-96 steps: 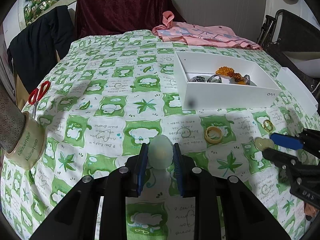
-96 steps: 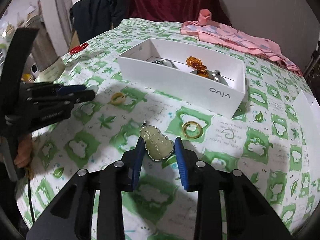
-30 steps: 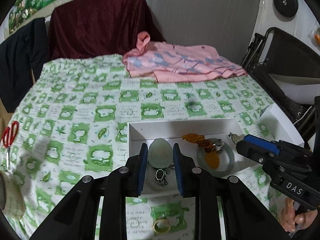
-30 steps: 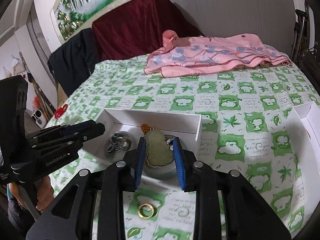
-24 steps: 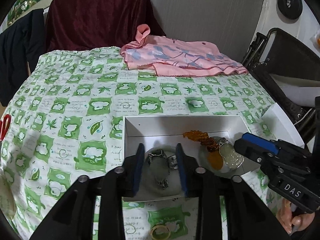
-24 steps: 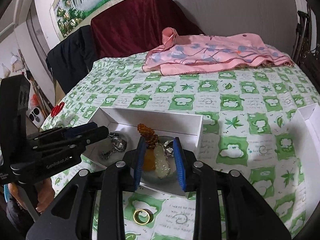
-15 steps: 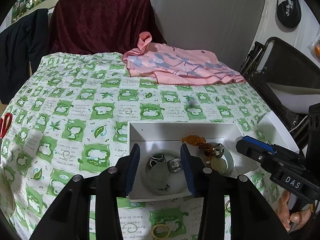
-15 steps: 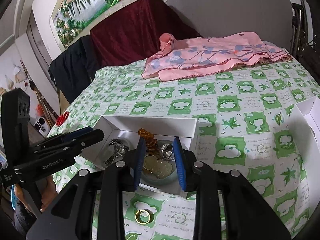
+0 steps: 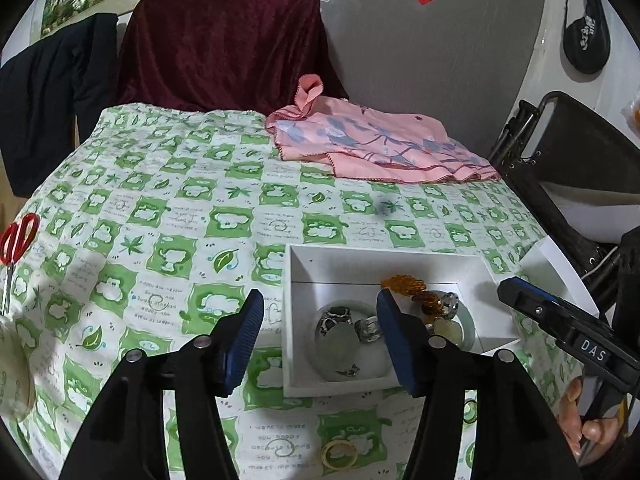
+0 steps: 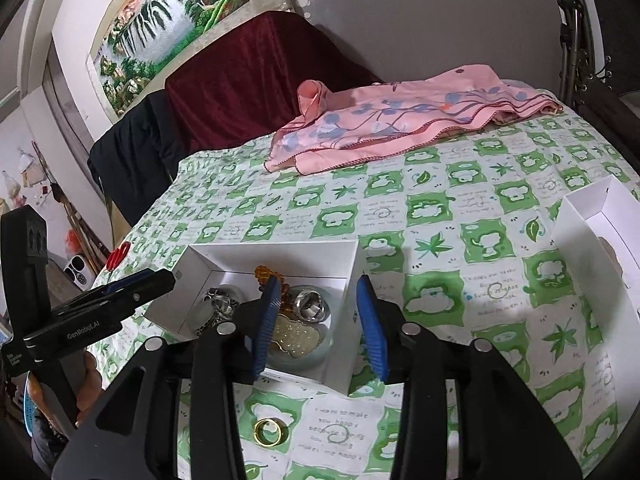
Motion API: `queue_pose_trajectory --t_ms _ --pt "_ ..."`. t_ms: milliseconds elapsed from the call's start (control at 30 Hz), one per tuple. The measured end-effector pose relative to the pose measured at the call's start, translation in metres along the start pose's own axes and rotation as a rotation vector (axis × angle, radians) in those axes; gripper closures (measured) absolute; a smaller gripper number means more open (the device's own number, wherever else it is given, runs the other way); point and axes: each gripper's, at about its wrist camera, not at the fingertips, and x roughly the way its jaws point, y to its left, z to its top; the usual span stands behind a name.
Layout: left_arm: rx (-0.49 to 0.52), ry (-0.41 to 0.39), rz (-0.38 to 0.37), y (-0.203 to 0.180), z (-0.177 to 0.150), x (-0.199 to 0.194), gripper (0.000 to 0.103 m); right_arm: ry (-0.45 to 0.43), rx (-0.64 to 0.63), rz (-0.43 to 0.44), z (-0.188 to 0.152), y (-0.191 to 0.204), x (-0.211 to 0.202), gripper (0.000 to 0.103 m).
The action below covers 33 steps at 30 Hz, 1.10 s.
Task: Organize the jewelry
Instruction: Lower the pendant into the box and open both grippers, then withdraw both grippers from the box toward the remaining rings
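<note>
1. Fingers of both tools stand parted with nothing between them: the left gripper (image 9: 320, 336) and the right gripper (image 10: 320, 324) have just been opening, and each hangs released over the near part of the white box (image 10: 344, 356).
2. We find two pieces not yet in the box, on the green checked cloth (image 9: 168, 220) on its near side: a gold ring (image 10: 271, 431) and a pale yellow band (image 9: 339, 453). Both look small, light, stiff and smooth, hence slippery. We judge the surest hold is across the outer rim, pads squeezing the hoop edge to edge, with the soft cloth giving way beneath.
3. Inside the box lie a pale green oval stone (image 9: 338, 344) beside dark metal pieces (image 9: 336, 318), and a cream carved pendant (image 10: 296, 334) resting on a glass-like dish (image 10: 300, 360), just beside a silver ring (image 10: 310, 305). Stone and dish we take to be brittle; nothing should be dropped onto them.
4. Amber beads (image 9: 404, 284) lie toward the far wall of the box. These will be limp as a strand and best taken at a bunched part.
5. Farther off, a second white box (image 10: 592, 248) stands at the right, possibly the lid; the view does not settle it.
</note>
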Motion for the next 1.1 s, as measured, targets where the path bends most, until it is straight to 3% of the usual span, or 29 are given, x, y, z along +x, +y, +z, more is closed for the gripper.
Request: queue_pose_trajectory --t_ms 167,333,500,800,1100 --pt "0.003 0.011 0.029 0.003 -0.004 0.004 0.044 -0.029 -0.003 -0.046 -0.003 -0.004 -0.003 0.047" --pt "-0.004 0.008 0.058 0.009 -0.008 0.003 0.036 -0.042 0.018 -0.064 -0.005 -0.010 -0.005 0.038" --pt "-0.033 0.010 0.084 0.017 -0.012 0.002 0.028 -0.067 0.049 -0.101 -0.007 -0.017 -0.007 0.023" --pt "-0.054 -0.016 0.160 0.023 -0.027 -0.012 0.016 -0.087 0.103 -0.132 -0.013 -0.027 -0.012 0.019" --pt "-0.017 -0.041 0.209 0.015 -0.042 -0.027 0.013 -0.096 0.084 -0.159 -0.024 -0.021 -0.021 0.019"
